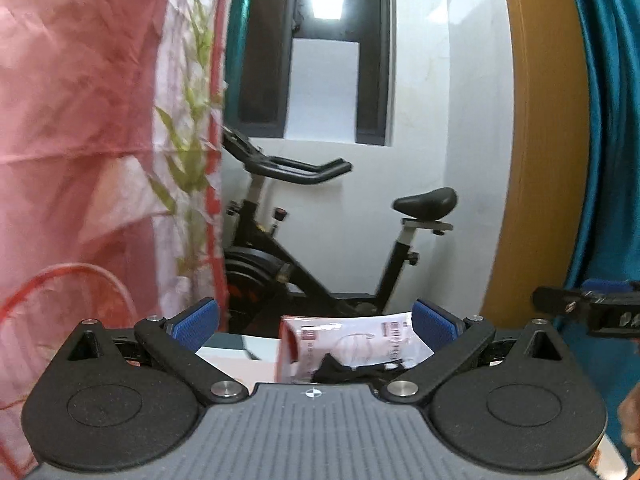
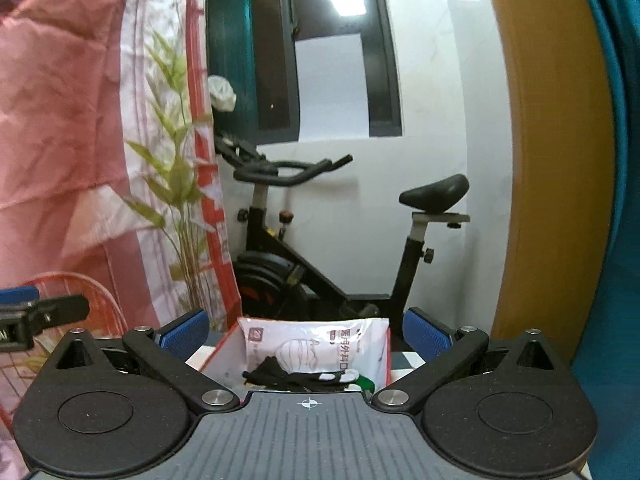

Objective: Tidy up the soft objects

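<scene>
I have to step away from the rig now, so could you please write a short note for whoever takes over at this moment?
Left gripper: open, nothing between its pads.
Right gripper: open, also holding nothing.
Both are raised and point across the room toward the exercise bike.
The job's things: a red-sided box just below and ahead holds a white printed packet standing up and a black soft item in front of it.
Done: those two pieces are in the box.
Left: cannot tell from here; no other soft things are in view.

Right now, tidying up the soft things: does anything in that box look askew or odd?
Yes. The white packet stands tilted against the wall of the red-edged box, and a black fabric item lies crumpled in front of it.
</scene>
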`<state>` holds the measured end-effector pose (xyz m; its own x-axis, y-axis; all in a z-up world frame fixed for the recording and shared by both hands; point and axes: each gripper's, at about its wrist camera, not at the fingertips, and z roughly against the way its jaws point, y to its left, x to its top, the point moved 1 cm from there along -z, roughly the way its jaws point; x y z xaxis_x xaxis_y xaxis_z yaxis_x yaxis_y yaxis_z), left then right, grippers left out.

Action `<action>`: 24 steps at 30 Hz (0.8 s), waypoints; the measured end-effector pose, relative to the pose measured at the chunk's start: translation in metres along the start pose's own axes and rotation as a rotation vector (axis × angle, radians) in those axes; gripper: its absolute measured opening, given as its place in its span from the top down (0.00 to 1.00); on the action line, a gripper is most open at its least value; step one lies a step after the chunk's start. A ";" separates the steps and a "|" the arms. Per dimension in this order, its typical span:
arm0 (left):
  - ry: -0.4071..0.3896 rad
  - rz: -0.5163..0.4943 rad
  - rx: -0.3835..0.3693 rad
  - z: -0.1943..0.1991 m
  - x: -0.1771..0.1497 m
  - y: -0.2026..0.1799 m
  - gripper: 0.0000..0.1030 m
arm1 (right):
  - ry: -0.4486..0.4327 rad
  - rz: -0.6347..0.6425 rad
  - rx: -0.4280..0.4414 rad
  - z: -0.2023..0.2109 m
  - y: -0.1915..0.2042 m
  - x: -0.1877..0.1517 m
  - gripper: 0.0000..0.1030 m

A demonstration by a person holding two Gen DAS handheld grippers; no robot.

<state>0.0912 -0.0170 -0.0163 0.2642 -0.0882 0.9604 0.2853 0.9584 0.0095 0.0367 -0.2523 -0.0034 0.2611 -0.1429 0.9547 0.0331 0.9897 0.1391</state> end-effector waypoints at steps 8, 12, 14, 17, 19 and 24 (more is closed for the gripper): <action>-0.007 -0.027 0.058 0.052 -0.007 0.000 0.00 | -0.055 0.004 -0.026 0.059 0.011 -0.009 0.00; -0.018 -0.032 0.088 0.071 -0.007 0.001 0.00 | -0.053 0.004 -0.017 0.076 0.018 -0.013 0.00; -0.022 -0.026 0.093 0.077 -0.007 0.003 0.00 | -0.065 0.007 -0.018 0.083 0.022 -0.013 0.00; -0.032 -0.017 0.101 0.086 -0.008 0.003 0.00 | -0.087 0.011 -0.020 0.097 0.026 -0.013 0.00; -0.034 -0.015 0.106 0.090 -0.008 0.002 0.00 | -0.095 0.009 -0.021 0.103 0.027 -0.015 0.00; -0.046 -0.016 0.113 0.100 -0.009 -0.001 0.00 | -0.089 0.008 -0.015 0.111 0.028 -0.018 0.00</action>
<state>-0.0032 0.0100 0.0026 0.2170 -0.0940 0.9716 0.1829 0.9816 0.0541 -0.0742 -0.2228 0.0125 0.1745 -0.1346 0.9754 0.0463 0.9906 0.1284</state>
